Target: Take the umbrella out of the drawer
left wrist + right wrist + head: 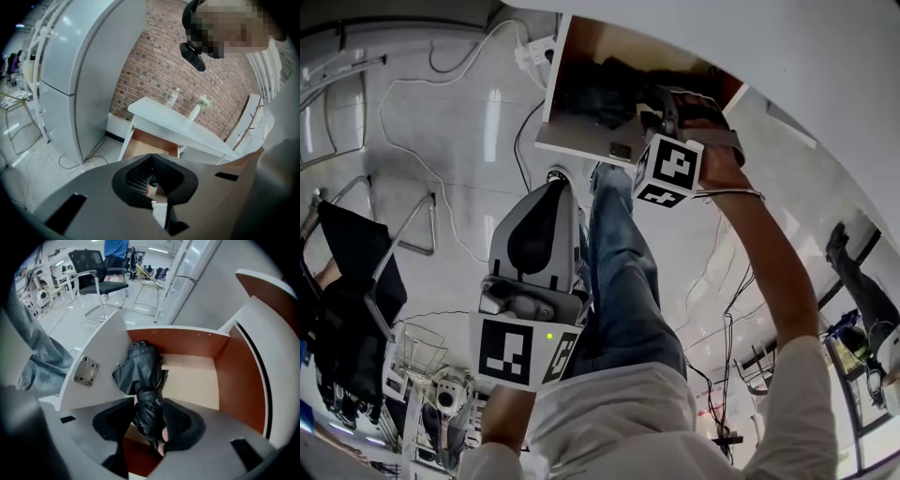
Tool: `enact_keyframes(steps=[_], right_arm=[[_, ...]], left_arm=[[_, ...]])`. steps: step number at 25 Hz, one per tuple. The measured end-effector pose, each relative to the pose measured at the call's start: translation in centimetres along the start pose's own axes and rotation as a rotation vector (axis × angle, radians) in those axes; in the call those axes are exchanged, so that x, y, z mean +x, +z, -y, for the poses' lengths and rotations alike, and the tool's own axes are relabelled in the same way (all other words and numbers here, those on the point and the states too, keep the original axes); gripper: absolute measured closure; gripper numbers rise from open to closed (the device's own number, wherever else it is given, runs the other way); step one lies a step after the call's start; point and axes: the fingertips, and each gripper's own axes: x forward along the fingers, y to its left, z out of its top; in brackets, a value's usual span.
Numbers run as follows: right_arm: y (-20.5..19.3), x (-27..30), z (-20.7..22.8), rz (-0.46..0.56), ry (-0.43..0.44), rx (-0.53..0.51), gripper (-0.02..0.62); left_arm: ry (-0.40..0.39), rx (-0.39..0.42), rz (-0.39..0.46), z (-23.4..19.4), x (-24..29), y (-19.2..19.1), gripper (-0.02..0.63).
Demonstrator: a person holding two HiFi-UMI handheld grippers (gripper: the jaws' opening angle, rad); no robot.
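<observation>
Drawer [243, 380] walls hem the umbrella [143, 380] between parted jaws of the right gripper [150, 425]; left gripper [154, 180] jaws closed.

The drawer [581, 141] stands pulled out from under the white tabletop [825, 84], its brown inside open to the camera; a dark, crumpled umbrella [592, 94] lies in it; the right tongs [661, 105] reach down into the drawer close by the umbrella, a hand [708, 127] gripping them, their marker cube [670, 171] turned upward; the left tongs [553, 192] hang lower in the frame, clear of the drawer, beside the person's jeans [623, 281], tips pointing toward the drawer front; a dark cable [517, 145] curls across the pale floor [441, 122]; a black chair [352, 272] stands at the left edge.
</observation>
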Motion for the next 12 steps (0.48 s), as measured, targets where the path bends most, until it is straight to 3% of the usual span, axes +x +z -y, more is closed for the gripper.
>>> enact_keyframes(steps=[12], right_arm=[[0.1,2.9,-0.3,-0.031,0.025,-0.07,0.365]], left_arm=[[0.017,-0.015,-0.003,-0.9,0.0,-0.6,0.589]])
